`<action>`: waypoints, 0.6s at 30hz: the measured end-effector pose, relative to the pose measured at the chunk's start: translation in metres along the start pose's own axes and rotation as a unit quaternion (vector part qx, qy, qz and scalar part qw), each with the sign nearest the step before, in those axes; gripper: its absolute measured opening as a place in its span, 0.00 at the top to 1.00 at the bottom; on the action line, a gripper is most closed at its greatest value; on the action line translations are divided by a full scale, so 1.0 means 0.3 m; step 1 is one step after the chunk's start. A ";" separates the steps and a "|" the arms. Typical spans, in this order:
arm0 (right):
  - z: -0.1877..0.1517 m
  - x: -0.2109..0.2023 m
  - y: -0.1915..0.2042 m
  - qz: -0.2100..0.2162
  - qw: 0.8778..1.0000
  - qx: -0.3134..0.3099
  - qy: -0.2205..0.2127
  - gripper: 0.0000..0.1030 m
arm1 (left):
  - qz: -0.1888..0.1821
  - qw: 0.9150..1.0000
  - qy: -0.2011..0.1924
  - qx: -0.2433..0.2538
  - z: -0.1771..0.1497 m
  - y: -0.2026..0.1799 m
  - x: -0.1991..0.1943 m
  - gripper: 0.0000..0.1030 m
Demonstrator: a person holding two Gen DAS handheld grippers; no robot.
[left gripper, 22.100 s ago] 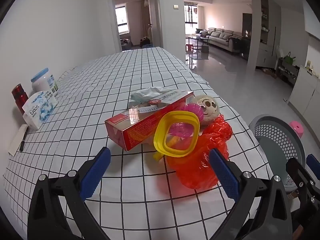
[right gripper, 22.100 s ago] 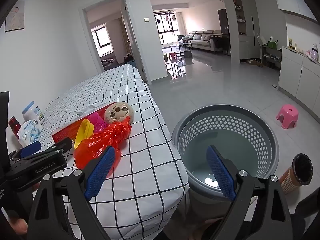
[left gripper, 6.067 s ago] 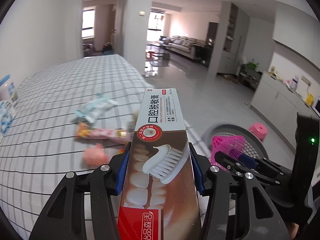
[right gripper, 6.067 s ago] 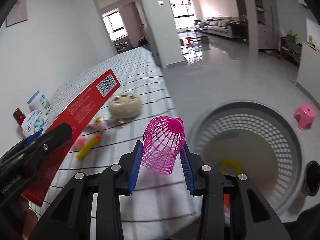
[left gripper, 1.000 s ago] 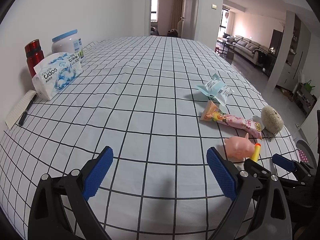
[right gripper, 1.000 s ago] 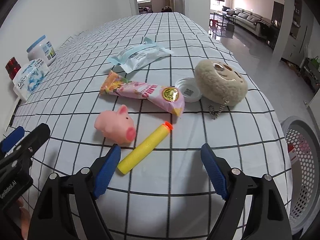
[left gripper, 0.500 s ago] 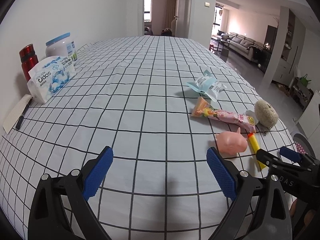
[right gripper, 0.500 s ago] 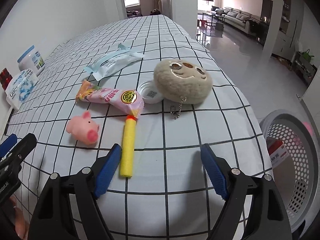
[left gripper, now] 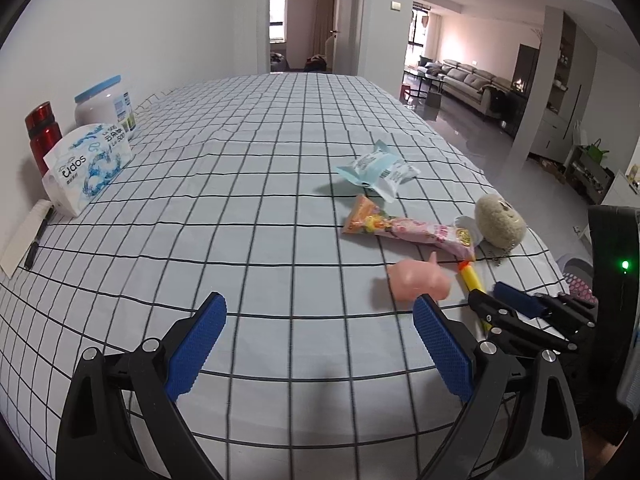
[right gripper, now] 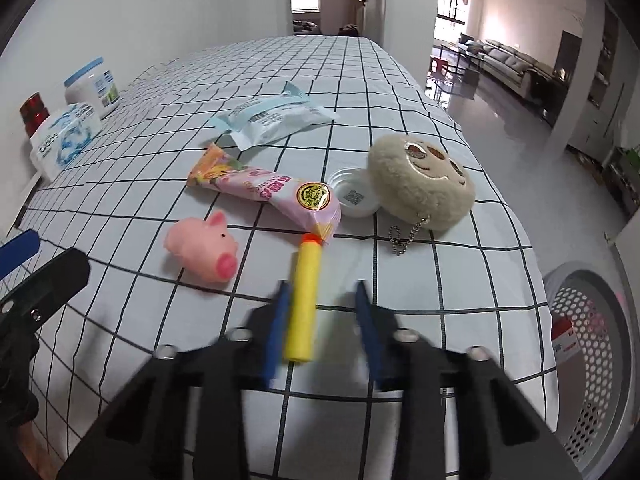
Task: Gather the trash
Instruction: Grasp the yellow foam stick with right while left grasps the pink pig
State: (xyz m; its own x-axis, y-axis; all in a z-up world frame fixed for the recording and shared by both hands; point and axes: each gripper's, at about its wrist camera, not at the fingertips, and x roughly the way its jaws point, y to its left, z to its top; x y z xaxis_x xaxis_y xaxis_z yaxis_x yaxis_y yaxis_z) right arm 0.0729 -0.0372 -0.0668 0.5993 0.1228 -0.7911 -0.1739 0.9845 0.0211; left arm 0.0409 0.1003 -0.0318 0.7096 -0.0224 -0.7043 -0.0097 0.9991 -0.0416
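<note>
Yellow foam dart (right gripper: 303,304) is lying on the table (right gripper: 460,280) between the right gripper's (right gripper: 320,320) narrowing, blurred jaws, not yet pinched, bound for the bin (right gripper: 592,344) at three o'clock. Left gripper (left gripper: 320,344) is hovering wide, empty, at nine o'clock.

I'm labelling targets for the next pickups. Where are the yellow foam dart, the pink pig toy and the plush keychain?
yellow foam dart (right gripper: 305,300): right wrist view, mid-shaft.
pink pig toy (right gripper: 200,246): right wrist view, middle of its body.
plush keychain (right gripper: 420,190): right wrist view, centre of the fuzzy face.
</note>
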 end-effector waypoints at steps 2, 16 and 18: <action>-0.009 -0.007 -0.019 0.017 1.000 0.010 -0.003 0.88 | -0.004 1.000 0.003 0.002 -0.001 -0.020 0.002 0.10; -0.071 -0.117 -0.193 0.097 0.993 0.061 -0.019 0.88 | -0.046 0.998 0.047 0.003 0.010 -0.152 0.086 0.10; -0.081 -0.118 -0.204 0.104 0.992 0.065 -0.017 0.88 | -0.046 0.998 0.048 0.004 0.012 -0.167 0.096 0.10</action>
State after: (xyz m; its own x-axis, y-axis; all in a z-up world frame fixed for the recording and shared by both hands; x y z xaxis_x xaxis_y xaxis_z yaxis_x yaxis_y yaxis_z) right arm 0.0432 -0.1048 -0.0551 0.5882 0.3263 -0.7400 -0.1957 0.9452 0.2613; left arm 0.0645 0.0497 -0.0476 0.6358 -0.1174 -0.7628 0.0589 0.9929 -0.1037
